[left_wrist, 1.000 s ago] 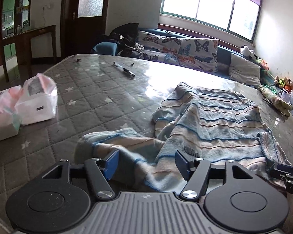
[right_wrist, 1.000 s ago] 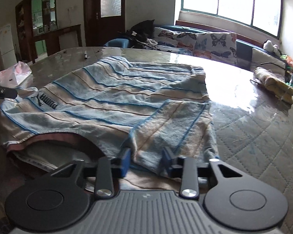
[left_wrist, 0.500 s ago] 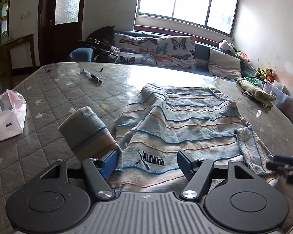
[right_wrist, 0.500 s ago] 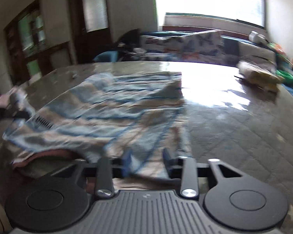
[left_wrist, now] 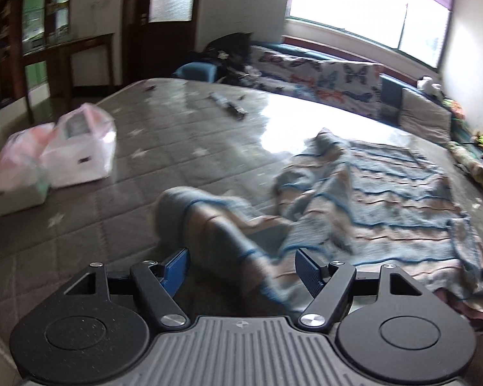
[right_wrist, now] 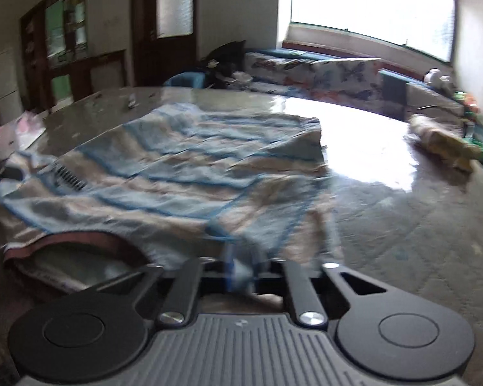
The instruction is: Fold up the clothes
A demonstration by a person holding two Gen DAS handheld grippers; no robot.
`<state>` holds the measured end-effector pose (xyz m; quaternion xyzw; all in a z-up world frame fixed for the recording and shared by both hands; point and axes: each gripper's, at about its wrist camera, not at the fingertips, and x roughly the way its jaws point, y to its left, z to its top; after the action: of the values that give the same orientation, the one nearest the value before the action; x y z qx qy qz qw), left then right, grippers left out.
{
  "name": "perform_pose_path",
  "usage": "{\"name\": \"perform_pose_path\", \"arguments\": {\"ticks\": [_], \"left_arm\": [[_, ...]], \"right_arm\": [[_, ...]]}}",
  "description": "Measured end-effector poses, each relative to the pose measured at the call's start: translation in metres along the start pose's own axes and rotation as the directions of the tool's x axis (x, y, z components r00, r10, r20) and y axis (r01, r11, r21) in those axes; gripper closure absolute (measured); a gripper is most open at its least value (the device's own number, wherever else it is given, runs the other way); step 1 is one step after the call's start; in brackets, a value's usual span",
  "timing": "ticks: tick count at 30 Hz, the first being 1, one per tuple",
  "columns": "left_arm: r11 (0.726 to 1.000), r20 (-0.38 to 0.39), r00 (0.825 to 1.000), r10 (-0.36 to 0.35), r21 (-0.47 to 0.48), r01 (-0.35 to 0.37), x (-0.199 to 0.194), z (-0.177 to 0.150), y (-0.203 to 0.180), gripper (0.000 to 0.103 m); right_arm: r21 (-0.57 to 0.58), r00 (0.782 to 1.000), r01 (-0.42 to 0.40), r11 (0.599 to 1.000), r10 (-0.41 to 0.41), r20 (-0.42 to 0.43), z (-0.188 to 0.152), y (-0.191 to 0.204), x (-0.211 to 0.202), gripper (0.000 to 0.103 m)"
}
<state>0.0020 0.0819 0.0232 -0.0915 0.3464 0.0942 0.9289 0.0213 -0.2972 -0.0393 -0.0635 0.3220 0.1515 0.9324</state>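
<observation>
Right wrist view, blurred: right hand-held gripper apparently clenched on the striped shirt; left hand-held gripper released, straddling a sleeve.

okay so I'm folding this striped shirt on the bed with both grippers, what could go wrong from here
1. The right gripper is shut on just a small pinch of the striped shirt at its sleeve; a pull could slip it free.
2. The left gripper is open over the other sleeve, which lies rumpled; closing there may grab bunched layers and give a crooked fold.
3. Both views are blurred, so aim may be off.
</observation>
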Motion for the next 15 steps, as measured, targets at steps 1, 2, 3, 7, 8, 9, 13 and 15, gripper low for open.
{"name": "perform_pose_path", "arguments": {"ticks": [1, 2, 3, 7, 8, 9, 13, 15], "left_arm": [[1.000, 0.000, 1.000, 0.015, -0.009, -0.015, 0.000, -0.001, 0.003, 0.028], [1.000, -0.003, 1.000, 0.020, -0.020, -0.020, 0.001, -0.001, 0.006, 0.028], [0.999, -0.006, 1.000, 0.024, -0.031, -0.024, 0.002, 0.000, 0.008, 0.028], [0.997, 0.011, 1.000, 0.020, -0.073, -0.019, 0.003, 0.005, 0.014, 0.028], [0.996, 0.017, 1.000, 0.019, -0.085, -0.017, 0.003, 0.008, 0.015, 0.028], [0.995, 0.025, 0.999, 0.021, -0.097, -0.019, 0.004, 0.012, 0.017, 0.028], [0.991, 0.035, 0.998, 0.045, -0.129, -0.040, 0.014, 0.026, 0.024, 0.029], [0.991, 0.016, 0.999, 0.028, -0.133, -0.026, 0.021, 0.028, 0.026, 0.034]], "right_arm": [[0.019, 1.000, 0.026, 0.999, -0.027, 0.015, 0.001, -0.007, -0.004, 0.100], [0.038, 0.998, 0.052, 0.998, -0.054, 0.030, 0.001, -0.014, -0.008, 0.100], [0.064, 0.996, 0.079, 0.995, -0.082, 0.042, 0.002, -0.022, -0.012, 0.101], [0.186, 0.995, 0.077, 0.980, -0.086, 0.043, 0.003, -0.052, -0.022, 0.098], [0.212, 0.997, 0.058, 0.975, -0.068, 0.042, 0.002, -0.056, -0.023, 0.096], [0.215, 0.997, 0.048, 0.975, -0.059, 0.042, 0.002, -0.056, -0.023, 0.095], [0.155, 0.999, -0.025, 0.988, 0.020, 0.029, -0.001, -0.039, -0.018, 0.074], [0.105, 0.998, -0.061, 0.993, 0.059, 0.025, 0.000, -0.025, -0.014, 0.072]]}}
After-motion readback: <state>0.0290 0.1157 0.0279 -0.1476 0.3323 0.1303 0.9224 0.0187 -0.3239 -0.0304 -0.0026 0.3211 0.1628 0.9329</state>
